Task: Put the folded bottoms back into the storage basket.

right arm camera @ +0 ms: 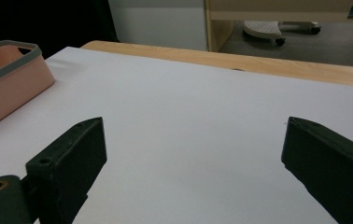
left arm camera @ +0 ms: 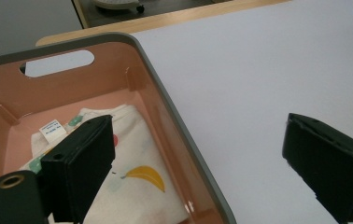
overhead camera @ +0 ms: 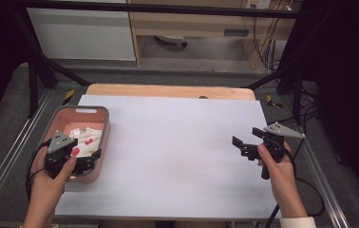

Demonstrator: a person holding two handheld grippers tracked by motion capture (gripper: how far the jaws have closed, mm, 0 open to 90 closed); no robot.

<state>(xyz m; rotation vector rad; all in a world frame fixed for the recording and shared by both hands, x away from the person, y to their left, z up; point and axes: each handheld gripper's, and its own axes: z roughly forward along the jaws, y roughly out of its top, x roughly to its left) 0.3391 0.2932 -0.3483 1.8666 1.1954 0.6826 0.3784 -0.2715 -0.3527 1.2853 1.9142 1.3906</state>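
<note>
Folded white cotton cloth with red and yellow fruit prints (left arm camera: 132, 182) lying in salmon-pink plastic bin (left arm camera: 174, 112) at table's left, likely handling light, soft and floppy, best pinched at raised fold by left gripper (overhead camera: 75, 164) hovering wide open, empty, right gripper (overhead camera: 245, 145) likewise gaping.

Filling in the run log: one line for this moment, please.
left gripper: open, over bin rim | cloth: in bin | right gripper: open, above table
</note>
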